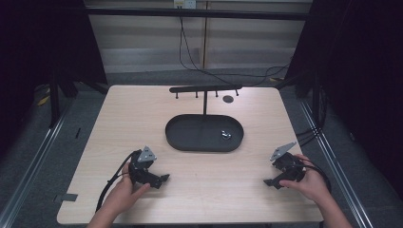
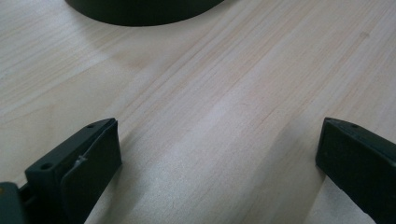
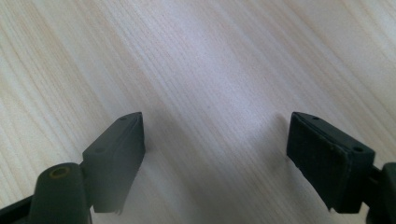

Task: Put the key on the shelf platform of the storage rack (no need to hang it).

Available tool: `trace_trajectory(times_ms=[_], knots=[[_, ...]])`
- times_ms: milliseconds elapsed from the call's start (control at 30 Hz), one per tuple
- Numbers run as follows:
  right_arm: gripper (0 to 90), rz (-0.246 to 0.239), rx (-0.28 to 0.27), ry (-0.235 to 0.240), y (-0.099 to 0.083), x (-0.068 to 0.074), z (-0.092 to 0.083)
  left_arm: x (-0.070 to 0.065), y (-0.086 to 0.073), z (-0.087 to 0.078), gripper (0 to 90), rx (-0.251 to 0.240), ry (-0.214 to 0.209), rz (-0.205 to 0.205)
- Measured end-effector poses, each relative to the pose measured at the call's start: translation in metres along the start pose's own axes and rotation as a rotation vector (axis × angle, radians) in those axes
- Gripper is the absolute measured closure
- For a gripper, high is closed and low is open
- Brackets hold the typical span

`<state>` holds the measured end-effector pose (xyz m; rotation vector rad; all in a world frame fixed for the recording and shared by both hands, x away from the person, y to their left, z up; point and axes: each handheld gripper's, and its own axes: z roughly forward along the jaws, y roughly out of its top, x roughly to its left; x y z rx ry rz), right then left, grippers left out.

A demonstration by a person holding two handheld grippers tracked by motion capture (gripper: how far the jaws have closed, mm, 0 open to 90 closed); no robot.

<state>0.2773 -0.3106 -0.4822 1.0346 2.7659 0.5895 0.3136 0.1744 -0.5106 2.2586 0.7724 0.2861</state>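
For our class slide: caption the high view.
Two open claws, left claw and right claw, rest before a black tray.

— What is sitting on the worktop [image 1: 142,118]?
— A dark oval tray [image 1: 190,137] is lying near the middle, with a thin black rack [image 1: 205,88] standing up from it. A small dark disc [image 1: 228,99] is lying near the far edge.
— And the surface itself?
— Pale wood grain is showing everywhere else.
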Motion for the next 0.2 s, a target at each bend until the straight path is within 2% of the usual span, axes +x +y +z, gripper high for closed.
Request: trace_trajectory(times_ms=[200], knots=[[15.7,0.018,-0.018,0.008,-0.0036,-0.0033,0.0014,0.0000,0.0000,0.0000,0.0,0.000,0.000,0.000]])
